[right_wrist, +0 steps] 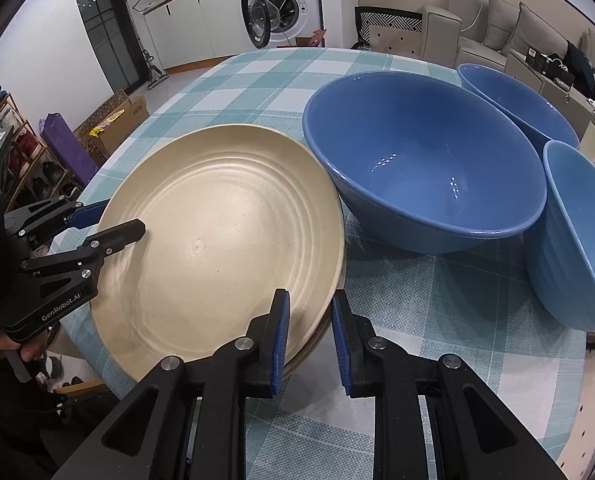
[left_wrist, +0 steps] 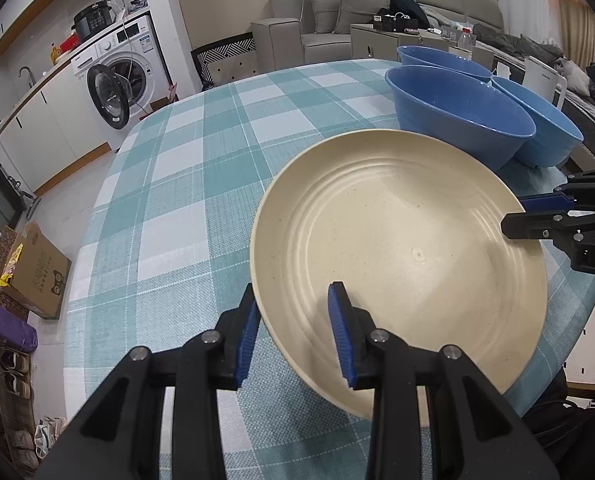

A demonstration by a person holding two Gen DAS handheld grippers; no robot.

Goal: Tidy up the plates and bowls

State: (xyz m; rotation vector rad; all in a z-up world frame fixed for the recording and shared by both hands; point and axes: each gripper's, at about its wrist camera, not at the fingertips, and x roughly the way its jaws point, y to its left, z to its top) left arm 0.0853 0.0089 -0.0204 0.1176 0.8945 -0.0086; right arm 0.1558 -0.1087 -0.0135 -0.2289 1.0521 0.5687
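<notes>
On the teal checked tablecloth (left_wrist: 185,184), two hand-held grippers meet over one cream plate (left_wrist: 397,264), each straddling an opposite edge of its rim.

At left, the left gripper (left_wrist: 295,332) has one blue pad outside the plate's near-left rim and the other over the inside face. A gap shows between the inner pad and the plate, so the jaws read as slack around the rim, not clamped; whether the outer pad touches cannot be told.

In the middle, the plate sits tilted, its left side raised off the cloth. The right wrist view shows a second rim edge under it at the near right, which suggests it rests on another plate of the same kind.

At right, the right gripper (right_wrist: 307,336) straddles the plate's near-right rim, jaws drawn in narrow, apparently pinching the stacked rims; the contact itself is hidden behind the pads.

Farther right and back, three blue bowls (right_wrist: 421,160) stand close together, the nearest just beside the plate's far edge.

The plate lies between the two grippers, so any lift or shift probably falls to the right one, which has the firmer hold.
</notes>
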